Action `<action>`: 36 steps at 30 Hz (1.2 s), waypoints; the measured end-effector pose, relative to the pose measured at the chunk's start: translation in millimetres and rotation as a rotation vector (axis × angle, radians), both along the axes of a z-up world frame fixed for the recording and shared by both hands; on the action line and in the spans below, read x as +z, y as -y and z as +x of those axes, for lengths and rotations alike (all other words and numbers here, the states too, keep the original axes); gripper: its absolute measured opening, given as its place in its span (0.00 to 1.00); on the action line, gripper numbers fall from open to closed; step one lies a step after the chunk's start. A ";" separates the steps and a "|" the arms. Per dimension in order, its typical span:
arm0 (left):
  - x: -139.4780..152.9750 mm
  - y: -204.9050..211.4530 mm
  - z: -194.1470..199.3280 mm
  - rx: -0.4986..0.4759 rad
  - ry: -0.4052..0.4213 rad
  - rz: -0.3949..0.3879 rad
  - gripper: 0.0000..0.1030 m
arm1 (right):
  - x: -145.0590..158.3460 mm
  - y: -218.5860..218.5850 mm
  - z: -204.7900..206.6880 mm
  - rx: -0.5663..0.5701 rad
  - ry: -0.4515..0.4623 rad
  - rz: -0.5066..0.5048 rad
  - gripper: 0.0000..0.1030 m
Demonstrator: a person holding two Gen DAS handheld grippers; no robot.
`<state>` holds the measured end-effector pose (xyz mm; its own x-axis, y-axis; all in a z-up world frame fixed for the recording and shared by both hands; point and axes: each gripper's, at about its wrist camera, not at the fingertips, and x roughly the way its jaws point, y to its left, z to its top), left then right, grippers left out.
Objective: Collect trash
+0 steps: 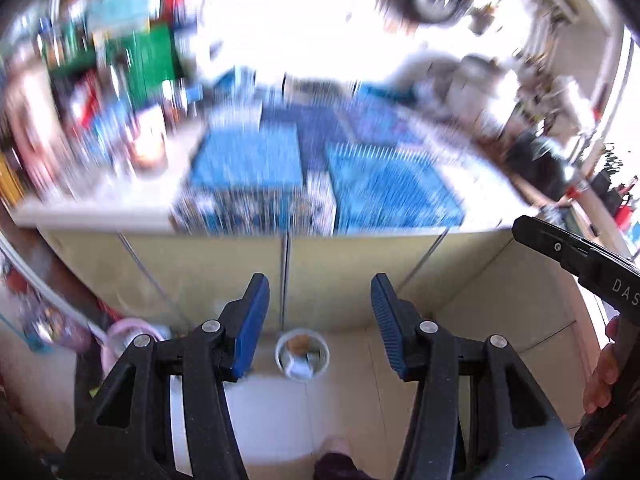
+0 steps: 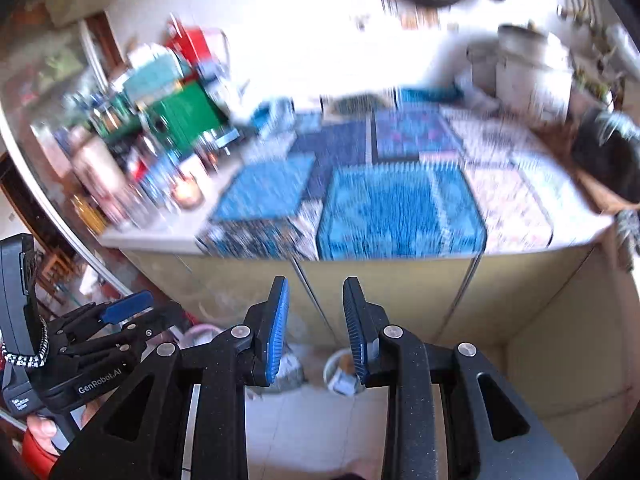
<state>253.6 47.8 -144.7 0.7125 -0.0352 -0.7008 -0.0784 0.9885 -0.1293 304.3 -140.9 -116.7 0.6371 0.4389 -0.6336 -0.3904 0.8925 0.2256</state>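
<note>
A small white bin (image 1: 302, 354) with scraps of trash in it stands on the tiled floor at the foot of a pale cabinet; in the right wrist view the white bin (image 2: 340, 372) is partly behind a finger. My left gripper (image 1: 320, 312) hangs above it, open, with nothing between its blue pads. My right gripper (image 2: 316, 320) is also open and empty, its jaws closer together. Each gripper shows at the edge of the other's view: the right gripper (image 1: 580, 256) and the left gripper (image 2: 120, 312). The countertop is blurred by motion.
The counter (image 1: 100, 208) carries blue patterned mats (image 2: 400, 208), with crowded jars and boxes (image 1: 132, 64) at its left. A black bag (image 2: 604, 152) lies at its right end. A pink item (image 1: 120, 336) sits on the floor at the left. Cabinet doors (image 1: 340, 272) face me.
</note>
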 end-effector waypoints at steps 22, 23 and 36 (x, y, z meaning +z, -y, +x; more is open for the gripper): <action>157.4 -1.0 -232.4 -0.009 0.368 0.054 0.98 | 105.9 -18.9 -199.6 -0.180 0.362 0.023 1.00; 157.9 -0.5 -236.6 -0.009 0.367 0.054 0.98 | 106.9 -18.3 -203.7 -0.183 0.366 0.018 1.00; 155.9 7.9 -245.5 -0.021 0.365 0.055 0.98 | 105.9 -12.7 -222.3 -0.186 0.375 0.006 1.00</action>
<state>8.1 39.9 11.1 0.9152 -0.0219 -0.4023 -0.0166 0.9956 -0.0920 82.0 -128.2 -10.8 0.8921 0.2975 -0.3401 -0.2789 0.9547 0.1036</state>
